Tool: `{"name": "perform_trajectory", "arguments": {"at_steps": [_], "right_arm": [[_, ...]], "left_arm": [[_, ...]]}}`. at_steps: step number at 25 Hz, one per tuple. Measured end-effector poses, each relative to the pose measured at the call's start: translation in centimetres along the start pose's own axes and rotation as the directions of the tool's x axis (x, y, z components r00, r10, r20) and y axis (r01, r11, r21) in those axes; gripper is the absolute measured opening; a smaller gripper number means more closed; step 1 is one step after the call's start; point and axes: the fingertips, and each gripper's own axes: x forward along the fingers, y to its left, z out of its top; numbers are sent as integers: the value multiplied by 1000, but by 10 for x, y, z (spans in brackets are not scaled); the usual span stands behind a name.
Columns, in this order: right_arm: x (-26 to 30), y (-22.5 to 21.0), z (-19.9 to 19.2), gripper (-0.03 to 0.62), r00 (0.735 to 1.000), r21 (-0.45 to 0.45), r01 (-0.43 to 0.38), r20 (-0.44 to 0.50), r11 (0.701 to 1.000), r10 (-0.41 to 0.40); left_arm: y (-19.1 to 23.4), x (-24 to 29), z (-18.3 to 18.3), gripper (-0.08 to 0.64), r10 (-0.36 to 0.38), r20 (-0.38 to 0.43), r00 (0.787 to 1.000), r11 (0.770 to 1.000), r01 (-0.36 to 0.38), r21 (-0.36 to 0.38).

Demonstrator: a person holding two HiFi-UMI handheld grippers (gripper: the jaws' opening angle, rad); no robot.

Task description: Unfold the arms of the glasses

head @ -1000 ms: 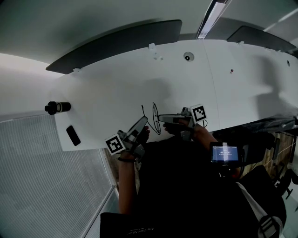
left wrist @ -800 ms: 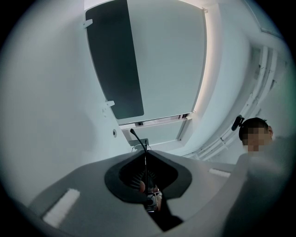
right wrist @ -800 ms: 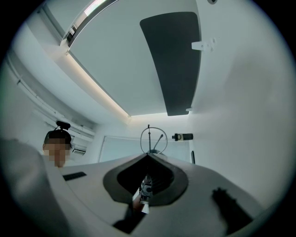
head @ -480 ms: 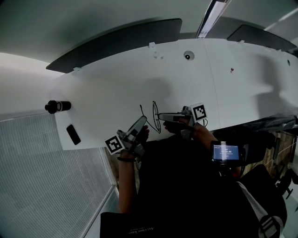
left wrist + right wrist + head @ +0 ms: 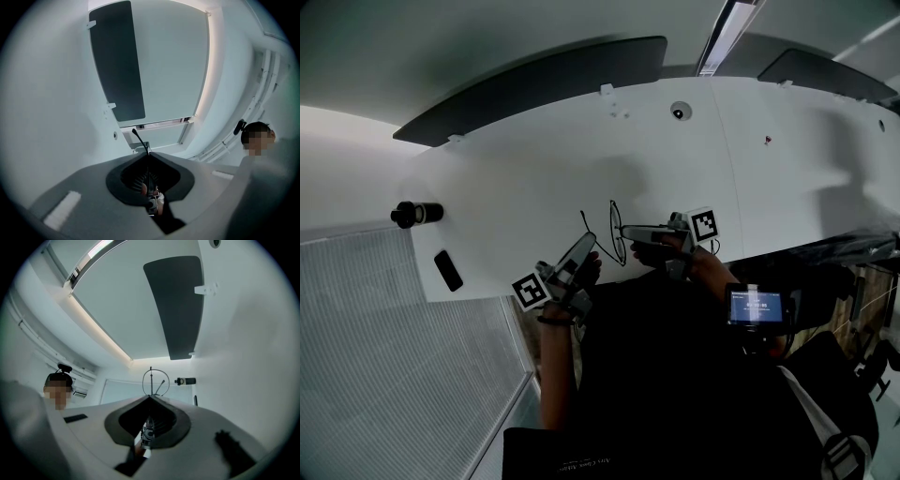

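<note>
Little of the wire-thin glasses (image 5: 617, 232) shows in the dim head view (hinges unreadable). They sit mid-frame over the white table (image 5: 516, 187), left gripper (image 5: 590, 243) clenched on a temple arm (image 5: 138, 137), right gripper (image 5: 628, 232) clamping the frame beside one lens (image 5: 156, 381).

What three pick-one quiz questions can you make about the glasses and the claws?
1. Where are the glasses? A inside a case; B held between the left claw and right claw; C on the floor.
2. What colour is the table? A red; B white; C green.
3. How is the left claw? A wide open; B missing; C shut on a glasses arm.
Answers: 1 B, each claw pinches part of them; 2 B, its top looks white; 3 C, a thin arm sticks out from its closed tips.
</note>
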Motion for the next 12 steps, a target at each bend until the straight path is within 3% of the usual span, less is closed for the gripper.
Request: {"name": "perform_trajectory", "arguments": {"at_steps": [12], "right_arm": [[-9,-1,11,11,998,-3,-1,67,1000,1]], "left_arm": [[-3,1,2,20,-14,10,1000,1000,14,-7]]}}
